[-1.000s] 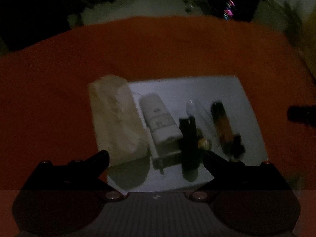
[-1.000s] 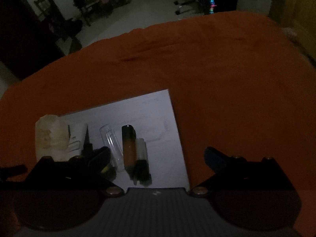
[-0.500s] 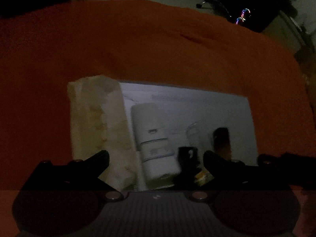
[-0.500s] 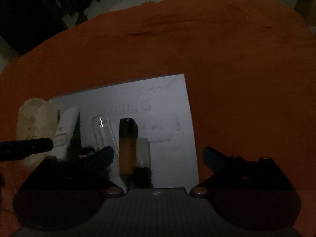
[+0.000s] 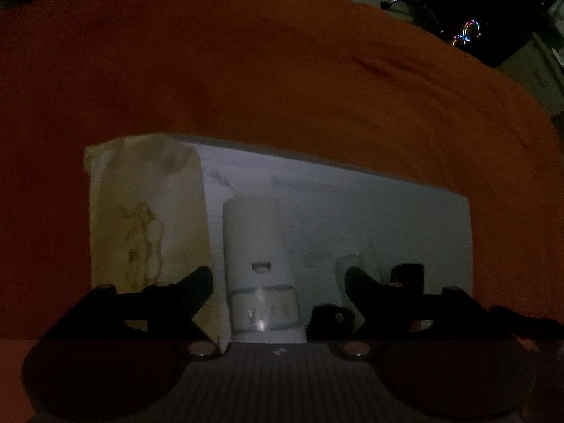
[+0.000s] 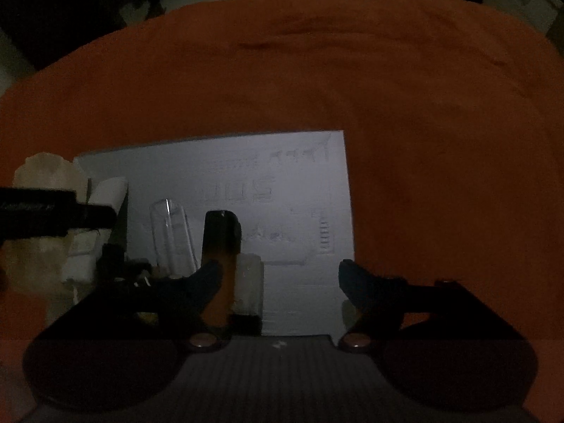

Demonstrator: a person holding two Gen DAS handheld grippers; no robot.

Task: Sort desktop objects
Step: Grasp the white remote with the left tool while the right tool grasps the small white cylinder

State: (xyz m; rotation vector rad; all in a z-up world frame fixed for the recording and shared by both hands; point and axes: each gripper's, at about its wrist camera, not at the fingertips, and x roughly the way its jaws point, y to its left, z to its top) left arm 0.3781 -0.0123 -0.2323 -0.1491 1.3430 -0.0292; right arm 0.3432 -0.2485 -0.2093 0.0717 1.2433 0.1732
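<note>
Dim room. Orange cloth (image 6: 423, 112) over the worktop. On it, a white sheet (image 6: 303, 211) carrying the things, side by side: cream packet (image 5: 141, 218) at the left edge, then white tube (image 5: 257, 268), clear tube (image 6: 172, 236), dark stick with an orange middle (image 6: 220, 257). Left tool (image 5: 278, 278) spread wide, empty, straddling the white tube. Right tool (image 6: 280, 275) spread wide, empty, left tip over the orange stick.

White board (image 6: 299, 218) on orange cloth (image 6: 423, 123)
</note>
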